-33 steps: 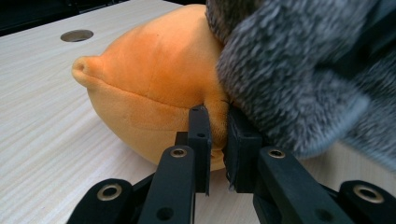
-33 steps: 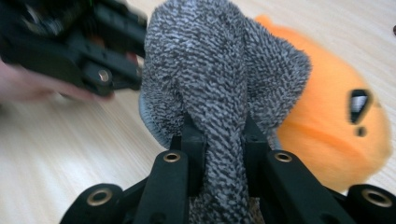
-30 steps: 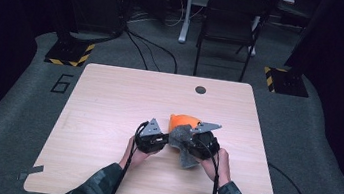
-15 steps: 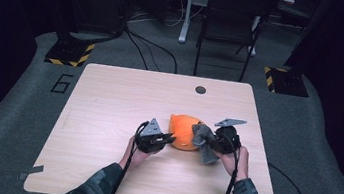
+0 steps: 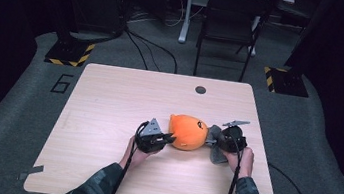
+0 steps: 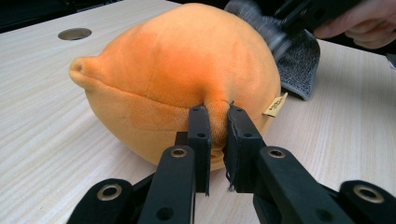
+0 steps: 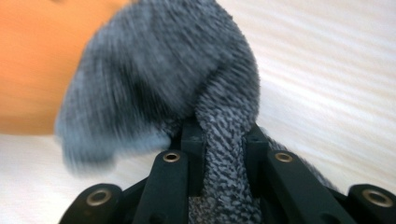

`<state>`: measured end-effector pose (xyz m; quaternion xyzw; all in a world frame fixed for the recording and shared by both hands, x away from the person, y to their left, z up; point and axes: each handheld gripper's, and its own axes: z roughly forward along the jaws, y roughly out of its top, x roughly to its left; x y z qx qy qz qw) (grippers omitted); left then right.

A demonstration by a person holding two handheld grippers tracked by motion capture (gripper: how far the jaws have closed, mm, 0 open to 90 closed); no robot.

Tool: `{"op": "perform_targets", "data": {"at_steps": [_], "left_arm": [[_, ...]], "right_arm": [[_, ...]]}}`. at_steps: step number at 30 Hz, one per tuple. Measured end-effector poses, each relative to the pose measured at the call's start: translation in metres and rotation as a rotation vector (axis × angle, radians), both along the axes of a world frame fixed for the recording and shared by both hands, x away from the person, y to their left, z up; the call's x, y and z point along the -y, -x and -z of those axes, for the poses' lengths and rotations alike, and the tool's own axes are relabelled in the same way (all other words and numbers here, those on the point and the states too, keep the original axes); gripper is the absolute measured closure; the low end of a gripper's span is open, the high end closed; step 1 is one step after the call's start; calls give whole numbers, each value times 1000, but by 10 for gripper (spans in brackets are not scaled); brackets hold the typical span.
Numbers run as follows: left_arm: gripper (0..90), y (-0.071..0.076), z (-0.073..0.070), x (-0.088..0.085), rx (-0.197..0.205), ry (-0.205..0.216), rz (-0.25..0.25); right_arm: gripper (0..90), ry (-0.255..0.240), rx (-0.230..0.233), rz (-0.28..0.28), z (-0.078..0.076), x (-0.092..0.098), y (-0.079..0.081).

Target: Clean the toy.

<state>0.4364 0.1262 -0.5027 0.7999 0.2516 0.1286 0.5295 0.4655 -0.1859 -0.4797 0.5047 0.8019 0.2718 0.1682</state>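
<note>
The orange plush toy (image 5: 187, 132) lies on its side on the bench (image 5: 109, 99), a little right of the middle and toward the person's edge. The left gripper (image 5: 168, 138) has its jaws clamped on a pinched fold of the toy's fabric, near a small sewn tag (image 6: 276, 104), and pins it in place. The right gripper (image 5: 215, 139) has its jaws clamped on a bunched grey cloth (image 5: 215, 148), which lies against the toy's right flank; in the right gripper view the cloth (image 7: 187, 88) is blurred and presses on the orange surface.

By the look of it, the work is wiping the toy with the cloth, and it seems to be mid-stroke: the cloth sits at one side, so most of the surface likely remains to be covered, and the underside would need the toy turned.

Farther out, a round cable hole (image 5: 200, 89) sits near the bench's far edge, well apart from the toy. A chair (image 5: 230, 19) stands beyond on the floor. The gripper cables trail back along the forearms; nothing on the bench blocks the stroke except the left gripper itself, which covers the patch it holds.
</note>
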Motion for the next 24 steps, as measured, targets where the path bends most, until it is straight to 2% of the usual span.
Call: {"op": "perform_targets", "data": {"at_steps": [3,6,10,12,13,15,18,19,23,24], "left_arm": [[814,0,0,0,-1,0,2],[814,0,0,0,-2,0,2],[813,0,0,0,-1,0,3],[813,0,0,0,-1,1,4],[813,0,0,0,-1,0,6],[813,1,0,1,5,0,4],[813,0,0,0,1,-3,6],[813,0,0,0,-3,-1,7],[812,1,0,2,6,-5,11],[812,1,0,1,1,-4,11]], "right_arm": [[766,-21,-14,12,6,4,-2],[766,-27,24,11,-5,4,1],[766,-71,129,10,-32,2,10],[766,-106,199,-22,-48,-2,16],[766,-152,239,-43,-56,-7,21],[765,-184,274,-83,-64,-20,27],[764,-136,259,-128,-57,-37,26],[764,-112,229,-125,-49,-40,22],[765,-124,179,-63,-30,-25,12],[764,-110,176,-55,-28,-23,11]]}}
